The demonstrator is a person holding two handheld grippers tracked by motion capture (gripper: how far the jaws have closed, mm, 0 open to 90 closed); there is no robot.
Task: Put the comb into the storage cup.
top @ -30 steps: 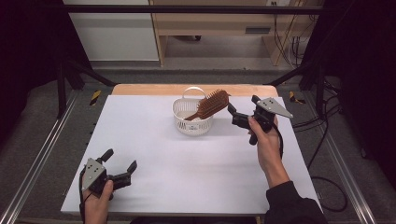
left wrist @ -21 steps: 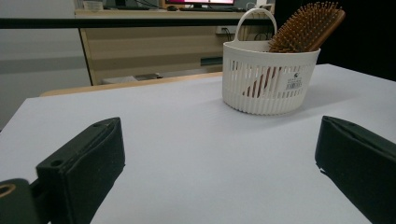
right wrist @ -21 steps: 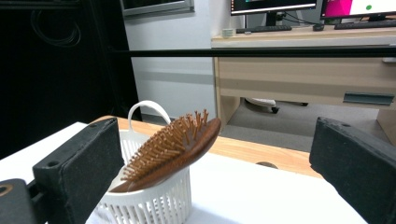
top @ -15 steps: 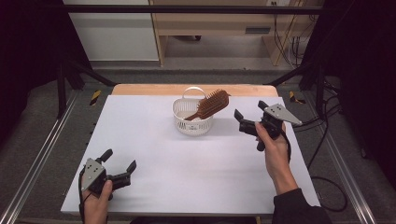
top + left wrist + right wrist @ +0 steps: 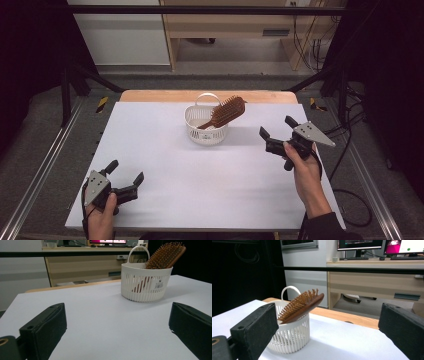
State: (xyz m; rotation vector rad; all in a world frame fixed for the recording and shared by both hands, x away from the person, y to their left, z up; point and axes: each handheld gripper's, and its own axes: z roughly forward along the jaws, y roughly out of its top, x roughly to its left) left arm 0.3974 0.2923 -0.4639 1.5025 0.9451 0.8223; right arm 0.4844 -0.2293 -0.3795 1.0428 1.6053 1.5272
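The wooden hairbrush (image 5: 224,112) already stood tilted in the white basket (image 5: 205,134) at the far middle of the surface (image 5: 200,185), so the placing seemed done. The right gripper (image 5: 277,134) hovered near the basket's right with jaws spread and empty; the left gripper (image 5: 125,176) rested released at the near left edge. Wide bare room lay between them.

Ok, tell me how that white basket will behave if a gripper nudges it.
The basket looks like thin slotted plastic, so probably light and apt to slide. The hairbrush leans out over its rim, so it may tip toward that side. Its walls would likely flex.
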